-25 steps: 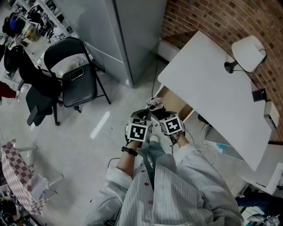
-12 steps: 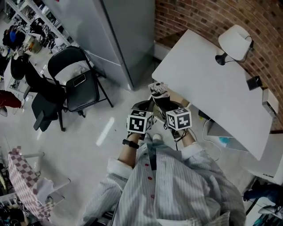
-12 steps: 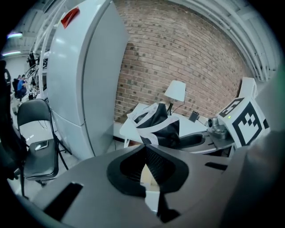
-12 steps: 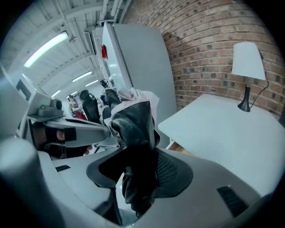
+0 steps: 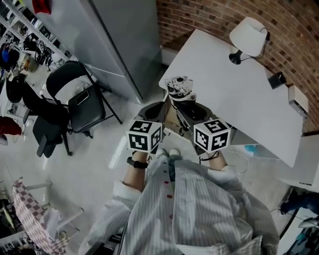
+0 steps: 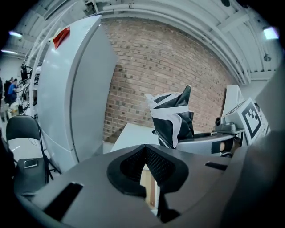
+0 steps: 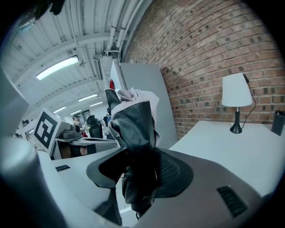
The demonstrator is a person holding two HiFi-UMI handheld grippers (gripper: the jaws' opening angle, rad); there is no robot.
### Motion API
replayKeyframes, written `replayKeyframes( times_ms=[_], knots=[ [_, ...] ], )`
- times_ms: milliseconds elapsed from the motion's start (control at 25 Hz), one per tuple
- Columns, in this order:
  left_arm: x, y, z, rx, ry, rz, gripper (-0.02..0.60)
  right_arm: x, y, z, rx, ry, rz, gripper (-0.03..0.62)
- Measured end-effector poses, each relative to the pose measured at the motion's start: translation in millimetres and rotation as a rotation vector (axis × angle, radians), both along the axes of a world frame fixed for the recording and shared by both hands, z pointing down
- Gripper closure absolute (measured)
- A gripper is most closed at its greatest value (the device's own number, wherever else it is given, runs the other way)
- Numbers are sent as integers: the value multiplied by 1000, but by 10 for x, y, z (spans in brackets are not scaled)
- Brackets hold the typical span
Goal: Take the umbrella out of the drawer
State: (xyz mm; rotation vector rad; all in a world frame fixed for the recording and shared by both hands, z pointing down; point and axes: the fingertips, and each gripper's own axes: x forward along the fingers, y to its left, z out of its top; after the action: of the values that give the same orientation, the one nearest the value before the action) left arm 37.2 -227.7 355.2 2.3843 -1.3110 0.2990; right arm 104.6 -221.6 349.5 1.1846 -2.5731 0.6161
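The folded black-and-white umbrella (image 5: 178, 85) stands upright in my right gripper (image 5: 185, 107), which is shut on its lower part. It is held up level with the near corner of the white table (image 5: 234, 94). In the right gripper view the umbrella (image 7: 133, 129) fills the space between the pads of the right gripper (image 7: 140, 171). My left gripper (image 5: 155, 113) is just left of it, shut and holding nothing. In the left gripper view the umbrella (image 6: 173, 118) is ahead and to the right of the left gripper (image 6: 144, 153). The open wooden drawer (image 5: 172, 120) shows below, between the two grippers.
A white lamp (image 5: 246, 35) stands at the table's far end by the brick wall (image 5: 214, 15). A tall grey cabinet (image 5: 119, 45) is to the left of the table. A black folding chair (image 5: 82, 97) stands on the floor further left.
Both grippers have risen. The umbrella has come up out of the drawer with the right gripper and now stands at the table's corner.
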Motion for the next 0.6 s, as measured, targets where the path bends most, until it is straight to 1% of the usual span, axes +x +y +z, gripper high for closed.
replayKeyframes(
  times_ms=[160, 280, 440, 600],
  knots=[
    [109, -36, -402, 79, 37, 25, 572, 92, 34, -336, 54, -30, 20, 385],
    [218, -59, -658, 144, 38, 59, 572, 135, 49, -561, 104, -30, 34, 385],
    [293, -71, -872, 215, 34, 93, 572, 170, 45, -774, 164, -14, 52, 385],
    [342, -100, -992, 263, 33, 108, 572, 249, -1, -850, 176, -18, 76, 385]
  ],
)
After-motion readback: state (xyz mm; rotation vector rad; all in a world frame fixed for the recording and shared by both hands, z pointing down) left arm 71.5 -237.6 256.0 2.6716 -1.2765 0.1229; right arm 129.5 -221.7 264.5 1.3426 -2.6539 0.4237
